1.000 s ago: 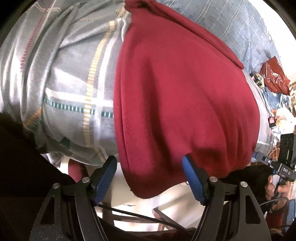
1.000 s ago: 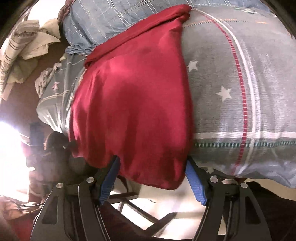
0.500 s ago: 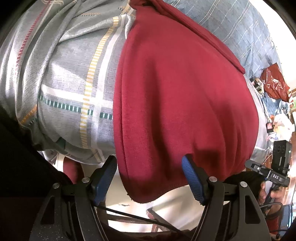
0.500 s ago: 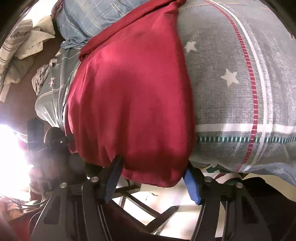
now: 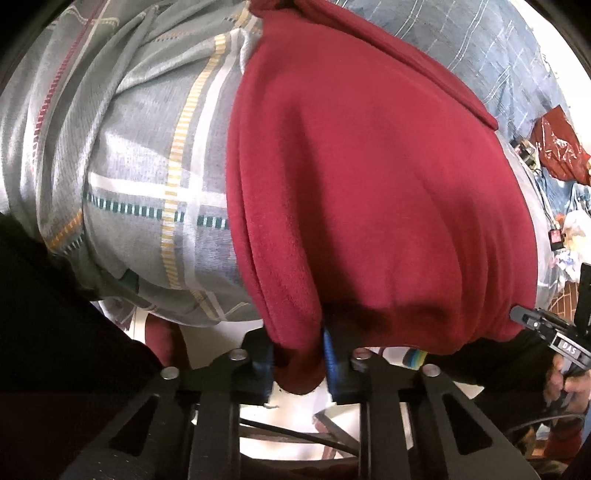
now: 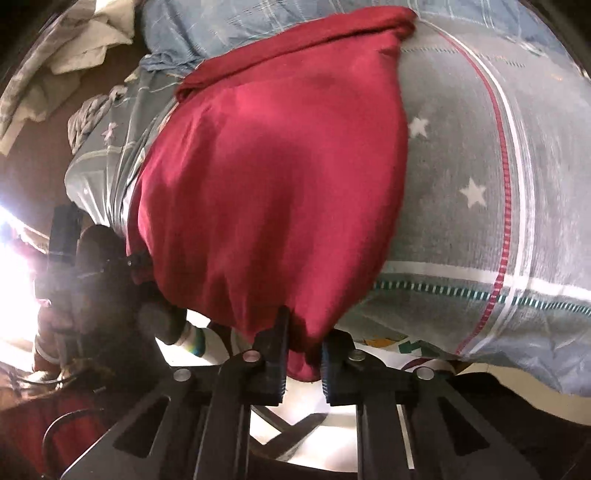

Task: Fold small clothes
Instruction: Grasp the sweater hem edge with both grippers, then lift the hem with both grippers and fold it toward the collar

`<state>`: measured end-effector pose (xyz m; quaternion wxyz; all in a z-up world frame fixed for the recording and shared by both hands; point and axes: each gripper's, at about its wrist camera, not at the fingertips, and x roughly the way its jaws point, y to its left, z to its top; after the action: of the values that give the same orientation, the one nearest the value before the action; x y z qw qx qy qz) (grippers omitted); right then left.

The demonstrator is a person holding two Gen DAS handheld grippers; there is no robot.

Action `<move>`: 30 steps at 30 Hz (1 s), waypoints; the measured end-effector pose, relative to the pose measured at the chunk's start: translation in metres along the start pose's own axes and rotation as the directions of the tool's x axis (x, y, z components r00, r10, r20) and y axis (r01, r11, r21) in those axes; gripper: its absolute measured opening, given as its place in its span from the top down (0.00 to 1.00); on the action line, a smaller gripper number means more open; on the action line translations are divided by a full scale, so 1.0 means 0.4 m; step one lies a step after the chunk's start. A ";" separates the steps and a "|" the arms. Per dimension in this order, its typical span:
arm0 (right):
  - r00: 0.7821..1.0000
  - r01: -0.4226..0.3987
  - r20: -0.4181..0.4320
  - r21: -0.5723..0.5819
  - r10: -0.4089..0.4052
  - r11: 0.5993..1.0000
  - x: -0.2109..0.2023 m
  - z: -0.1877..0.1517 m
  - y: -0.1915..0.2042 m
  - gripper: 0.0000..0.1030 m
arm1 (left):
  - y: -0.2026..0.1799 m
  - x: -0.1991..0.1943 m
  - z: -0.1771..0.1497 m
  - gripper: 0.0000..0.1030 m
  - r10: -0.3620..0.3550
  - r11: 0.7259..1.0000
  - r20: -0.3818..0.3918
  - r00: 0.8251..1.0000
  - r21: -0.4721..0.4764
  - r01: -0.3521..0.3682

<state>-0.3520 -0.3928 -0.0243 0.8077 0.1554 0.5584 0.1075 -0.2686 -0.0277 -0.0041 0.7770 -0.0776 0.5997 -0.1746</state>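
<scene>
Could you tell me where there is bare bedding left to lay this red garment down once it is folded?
Bare grey checked sheet lies left of the red garment, starred sheet on its right. Crowded beyond: blue bedding, crumpled cloths.

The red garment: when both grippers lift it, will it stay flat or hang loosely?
Probably loosely: the red garment already drapes in soft folds and bunches between the left gripper pads. It likely sags between that and the right gripper, and seems light.

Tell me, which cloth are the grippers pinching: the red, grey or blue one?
The plain red cloth. Both the left gripper and right gripper pinch its hanging edge; the others lie underneath.
</scene>
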 end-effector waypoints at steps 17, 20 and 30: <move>0.950 -0.222 0.219 -0.029 0.223 0.975 -0.148 0.061 0.042 0.91 | 0.007 -0.239 0.016 0.94 -0.169 0.986 0.236 0.957 0.055 0.160; 0.924 -0.266 0.281 -0.019 0.261 0.964 -0.165 0.086 0.045 0.91 | 0.027 -0.265 0.044 0.94 -0.181 0.984 0.278 0.944 0.061 0.170; 0.847 -0.344 0.444 0.040 0.292 0.938 -0.212 0.162 -0.009 0.91 | 0.015 -0.287 0.122 0.94 -0.186 0.983 0.363 0.913 0.075 0.170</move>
<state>-0.3214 -0.4339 0.0692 0.8714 0.3130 0.3375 0.1696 -0.2460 0.0155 0.1108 0.8580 -0.1471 0.4299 -0.2394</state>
